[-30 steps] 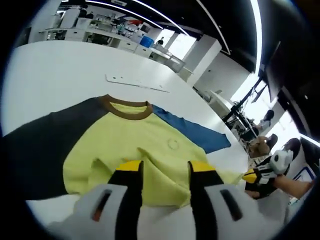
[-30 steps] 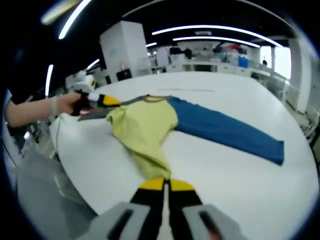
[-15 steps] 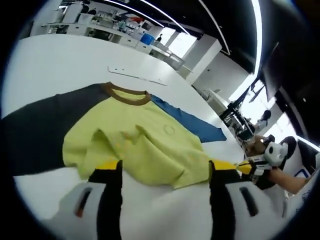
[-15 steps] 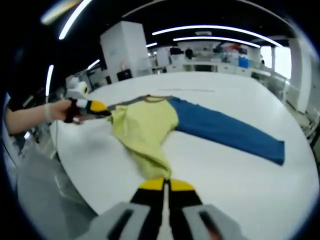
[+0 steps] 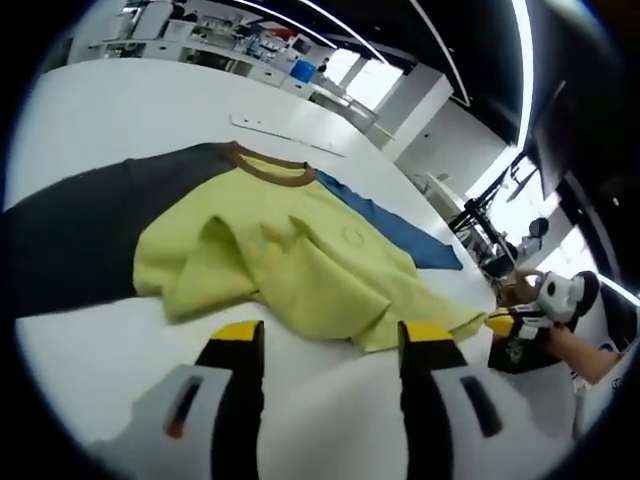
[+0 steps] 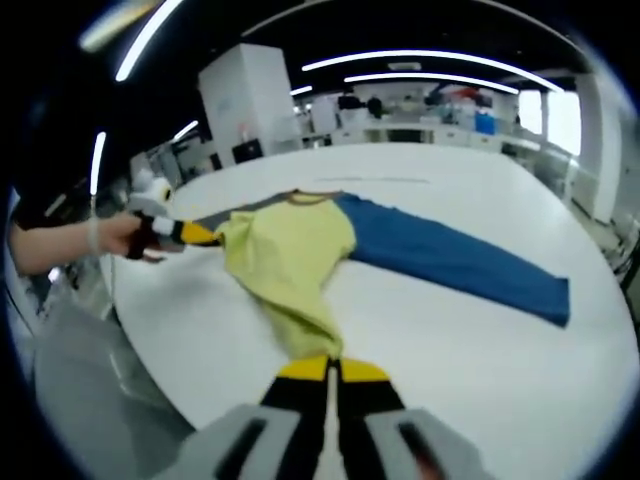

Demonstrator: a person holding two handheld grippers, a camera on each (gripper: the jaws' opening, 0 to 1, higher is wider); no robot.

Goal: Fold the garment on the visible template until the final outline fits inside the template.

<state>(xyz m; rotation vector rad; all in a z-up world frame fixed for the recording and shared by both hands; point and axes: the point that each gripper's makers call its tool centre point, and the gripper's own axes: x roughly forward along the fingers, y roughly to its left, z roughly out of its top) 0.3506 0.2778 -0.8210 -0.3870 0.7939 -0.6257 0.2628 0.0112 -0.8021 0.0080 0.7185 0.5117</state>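
Observation:
The garment (image 5: 290,260) lies on the white table (image 5: 120,120): a yellow body with a brown collar (image 5: 270,168), a black sleeve (image 5: 70,230) and a blue sleeve (image 5: 395,225). My left gripper (image 5: 333,335) stands open just short of the rumpled yellow hem, with nothing between its jaws. It is also at the left of the right gripper view (image 6: 195,233), in a hand, beside the garment's (image 6: 290,255) edge. My right gripper (image 6: 325,368) is shut on the hem's corner, which is pulled into a point. The same right gripper (image 5: 503,325) appears far right, in a hand.
A thin pale strip (image 5: 290,136) lies flat on the table beyond the collar. The blue sleeve (image 6: 460,265) stretches out to the right. The table's rounded edge (image 6: 150,350) runs close to both grippers. Desks and shelves (image 6: 420,115) stand far behind.
My left gripper has opened wider and drawn back from the yellow hem, which now lies bunched on the table. The right gripper has stayed shut on its corner.

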